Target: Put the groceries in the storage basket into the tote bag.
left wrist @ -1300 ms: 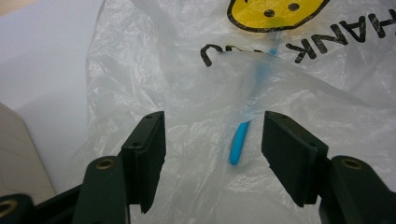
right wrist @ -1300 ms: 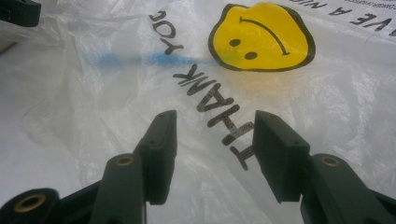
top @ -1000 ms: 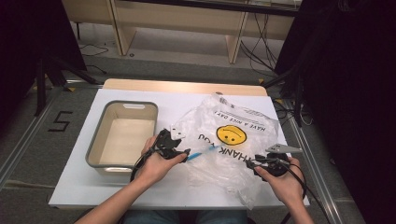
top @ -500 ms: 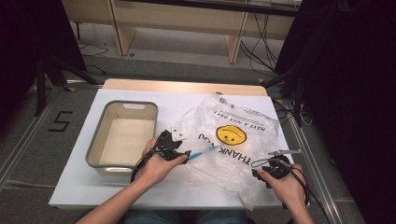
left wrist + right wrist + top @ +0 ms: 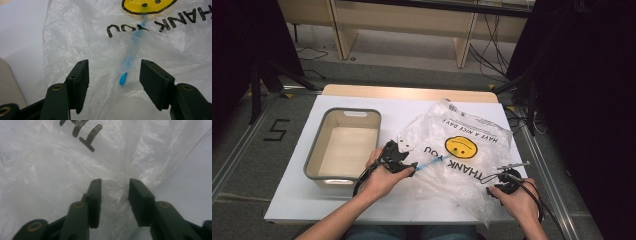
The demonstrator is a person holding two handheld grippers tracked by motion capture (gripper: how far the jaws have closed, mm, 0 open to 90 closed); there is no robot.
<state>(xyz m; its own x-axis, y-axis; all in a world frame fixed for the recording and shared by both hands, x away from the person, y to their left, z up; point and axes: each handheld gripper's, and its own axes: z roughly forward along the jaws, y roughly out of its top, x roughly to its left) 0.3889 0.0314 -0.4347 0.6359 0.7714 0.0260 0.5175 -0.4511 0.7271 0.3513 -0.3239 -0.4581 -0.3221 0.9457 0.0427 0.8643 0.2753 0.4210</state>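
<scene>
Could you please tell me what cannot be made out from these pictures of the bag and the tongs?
- Blue thing: in the left gripper view the bag veils most of it, so I cannot tell what it is.
- Right tongs, whose jaws have just been closing: in the right gripper view plastic bunches between them; whether the pads press it is unclear.
- Right tongs, high view: the hand hides the jaws.
- Bin: its near wall hides part of the floor in the high view.

The crumpled plastic bag [image 5: 462, 150] covers the surface's [image 5: 412, 112] right half; the tub [image 5: 343, 145] blocks the left; a bare strip runs between.
</scene>
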